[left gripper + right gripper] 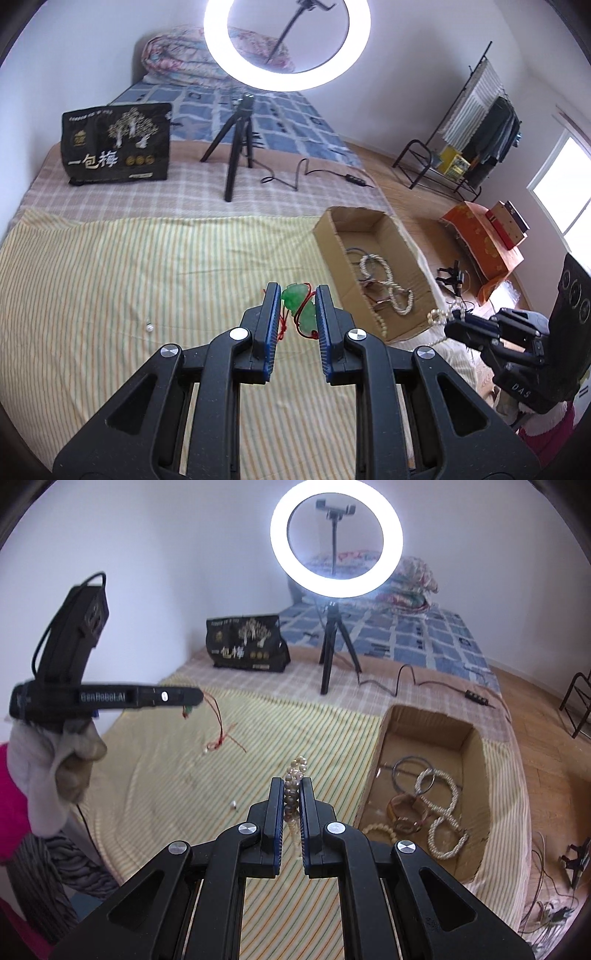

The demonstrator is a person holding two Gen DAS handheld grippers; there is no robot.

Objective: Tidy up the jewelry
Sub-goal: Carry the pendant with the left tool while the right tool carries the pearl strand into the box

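Observation:
My left gripper is shut on a green jade pendant with a red cord, held above the striped sheet. In the right wrist view that gripper hovers at the left, and the red cord dangles from it down toward the sheet. My right gripper is shut on a pearl bracelet, whose loop sticks up past the fingertips. From the left wrist camera it sits just right of the cardboard box, with the pearls at its tip. The box holds a pearl necklace, a bangle and other pieces.
A single loose pearl lies on the sheet. A ring light on a black tripod, its cable and a black bag stand farther back on the bed. The bed edge drops to the floor right of the box, near an orange carton.

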